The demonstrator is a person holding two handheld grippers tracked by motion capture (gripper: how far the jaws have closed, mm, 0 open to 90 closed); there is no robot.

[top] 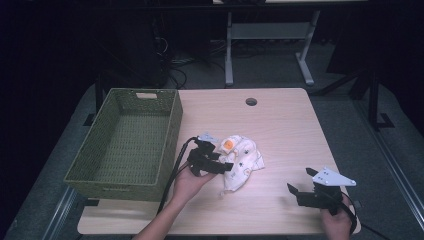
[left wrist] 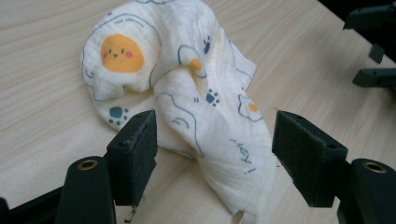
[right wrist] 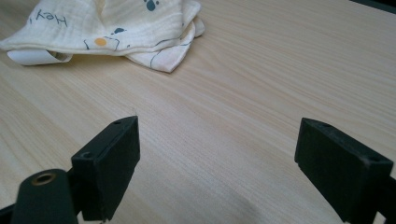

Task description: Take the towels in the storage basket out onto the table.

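A crumpled white cloth [top: 241,160] printed with eggs and paw marks lies near the middle of the wooden table [top: 280,125]. My left gripper [top: 223,162] sits at the cloth's left edge, open; in the left gripper view the cloth [left wrist: 196,93] reaches down between the two spread pads [left wrist: 135,154] without being pinched. My right gripper [top: 300,182] is open over bare wood near the table's front right. In the right gripper view the cloth [right wrist: 116,28] lies far off at the top left, with a white label at its edge.
A green woven basket [top: 167,145] stands on the table's left side, nothing inside it. A round cable hole [top: 251,102] sits near the far edge. Beyond the table stand a desk frame [top: 270,40] and cables on a dark floor.
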